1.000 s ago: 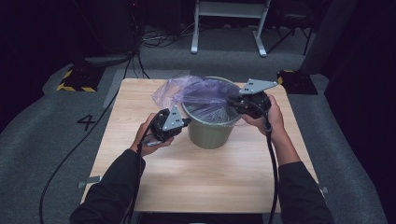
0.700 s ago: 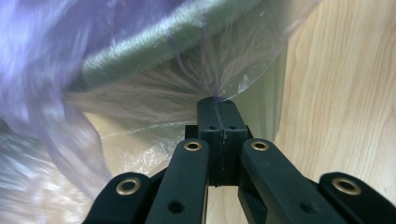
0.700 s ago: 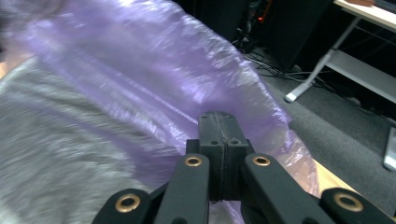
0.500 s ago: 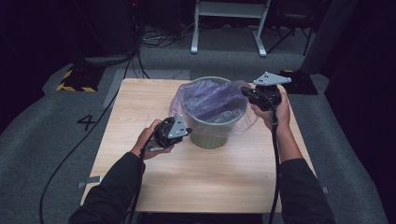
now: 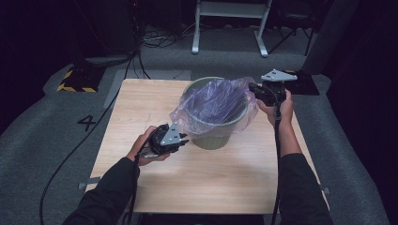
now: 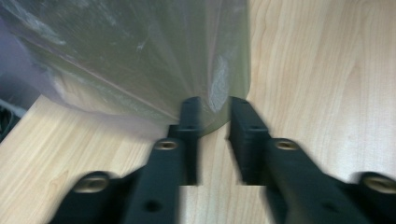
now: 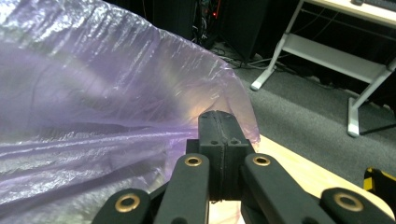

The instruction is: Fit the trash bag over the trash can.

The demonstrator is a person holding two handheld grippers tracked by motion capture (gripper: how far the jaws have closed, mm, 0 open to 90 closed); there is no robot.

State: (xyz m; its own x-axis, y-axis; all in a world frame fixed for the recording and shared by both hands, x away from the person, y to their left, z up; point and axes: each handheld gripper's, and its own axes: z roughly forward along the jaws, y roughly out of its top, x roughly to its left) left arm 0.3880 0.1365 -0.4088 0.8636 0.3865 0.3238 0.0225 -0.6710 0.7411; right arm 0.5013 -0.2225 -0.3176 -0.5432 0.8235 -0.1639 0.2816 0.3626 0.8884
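The purple plastic liner (image 5: 213, 105) sits in the green bin (image 5: 217, 136) at the middle of the wooden surface (image 5: 141, 103), its mouth draped over the rim on the near-left side and stretched out toward the far right. There the right gripper (image 5: 256, 88) has its jaws pressed together on the film's edge (image 7: 219, 119). The left gripper (image 5: 184, 138) lies low beside the bin's near-left wall — jaws parted, with a fold of hanging film (image 6: 215, 100) just at the gap between them, so that side seems the nearer one to catch and pull down next.
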